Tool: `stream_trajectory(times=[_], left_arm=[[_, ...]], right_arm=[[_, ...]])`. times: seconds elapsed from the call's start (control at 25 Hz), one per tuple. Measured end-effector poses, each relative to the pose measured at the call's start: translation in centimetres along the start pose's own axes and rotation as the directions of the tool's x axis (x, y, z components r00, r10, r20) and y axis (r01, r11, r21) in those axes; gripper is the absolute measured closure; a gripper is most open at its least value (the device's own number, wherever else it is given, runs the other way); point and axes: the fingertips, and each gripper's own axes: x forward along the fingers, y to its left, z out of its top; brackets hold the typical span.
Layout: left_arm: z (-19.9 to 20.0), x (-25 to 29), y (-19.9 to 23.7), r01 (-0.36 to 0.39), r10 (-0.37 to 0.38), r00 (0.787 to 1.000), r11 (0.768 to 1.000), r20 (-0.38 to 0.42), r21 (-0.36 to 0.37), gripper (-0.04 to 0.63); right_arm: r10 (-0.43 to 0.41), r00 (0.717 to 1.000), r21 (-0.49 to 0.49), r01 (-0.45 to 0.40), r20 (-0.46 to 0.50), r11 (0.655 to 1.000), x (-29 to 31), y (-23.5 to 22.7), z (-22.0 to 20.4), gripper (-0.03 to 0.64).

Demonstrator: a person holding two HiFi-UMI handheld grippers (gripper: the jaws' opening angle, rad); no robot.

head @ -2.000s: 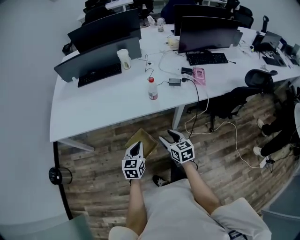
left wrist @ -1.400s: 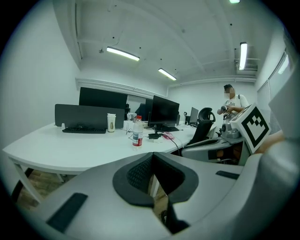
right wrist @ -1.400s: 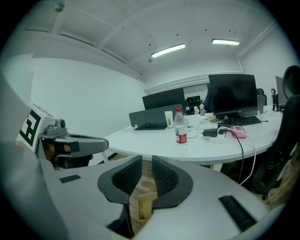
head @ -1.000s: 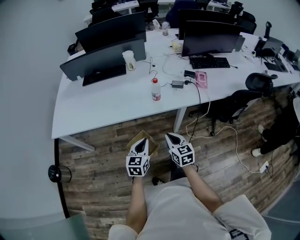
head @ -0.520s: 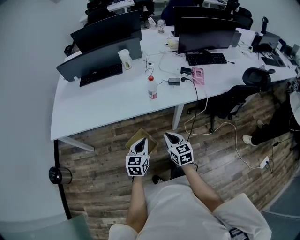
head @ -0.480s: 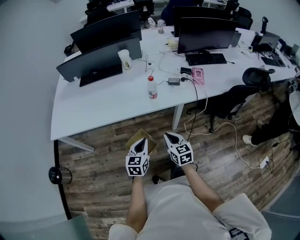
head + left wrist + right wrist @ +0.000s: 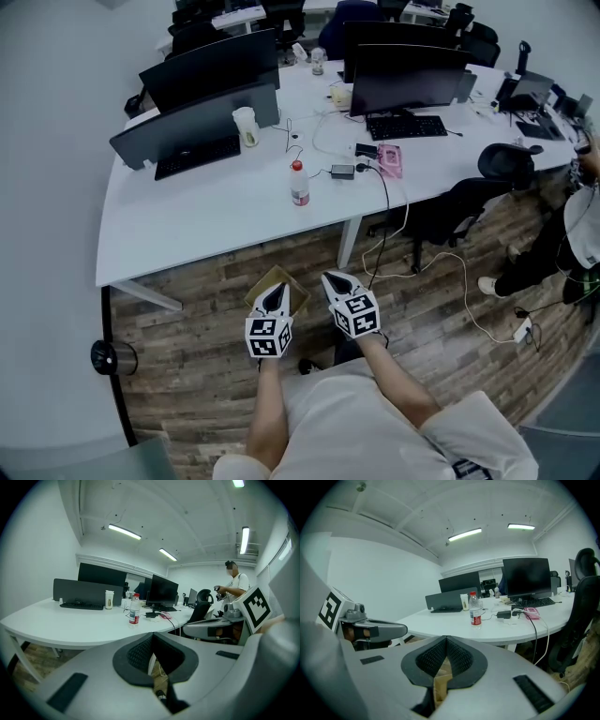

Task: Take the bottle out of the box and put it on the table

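A clear bottle (image 7: 298, 184) with a red cap and red label stands upright on the white table (image 7: 187, 211), also seen as the bottle (image 7: 134, 611) and the bottle (image 7: 475, 609). An open cardboard box (image 7: 278, 284) sits on the wooden floor in front of the table. My left gripper (image 7: 277, 291) hangs over the box's near edge, jaws shut and holding nothing. My right gripper (image 7: 328, 277) hovers just right of the box, also shut and empty. Both grippers are well short of the bottle. In their own views the left gripper (image 7: 152, 635) and right gripper (image 7: 446, 638) show pads meeting.
Monitors (image 7: 211, 70), keyboards (image 7: 197, 156), a cup (image 7: 247, 125) and cables lie farther back on the table. A black office chair (image 7: 450, 202) and loose cords (image 7: 441, 272) are to the right. A person (image 7: 233, 585) stands at the far right. A table leg (image 7: 349, 244) is just beyond the box.
The head camera's view sways a little. Both grippers stay shut and in place by the box, and the bottle stays on the table.
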Motion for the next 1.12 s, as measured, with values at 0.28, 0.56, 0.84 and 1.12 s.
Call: stream_trajectory(times=[0.28,0.56,0.84,1.12], left_arm=[[0.0,0.3,-0.7,0.008,-0.008,1.000,1.000,0.001,-0.011,0.580],[-0.3,0.5,-1.2,0.026,-0.026,1.000,1.000,-0.010,-0.015,0.580],[-0.4,0.8,-1.7,0.049,-0.049,0.999,0.999,-0.016,-0.005,0.580],[-0.1,0.7,-1.2,0.051,-0.051,0.999,0.999,-0.011,-0.007,0.580]], right_arm=[[0.003,1.000,0.013,-0.003,-0.002,1.000,-0.5,-0.2,-0.2,0.578],[-0.005,1.000,0.022,0.005,0.000,1.000,-1.0,-0.3,-0.5,0.578],[-0.010,1.000,0.026,0.010,0.001,1.000,-1.2,-0.6,-0.6,0.578],[-0.018,1.000,0.030,0.018,0.000,0.999,-0.9,-0.5,-0.6,0.578]])
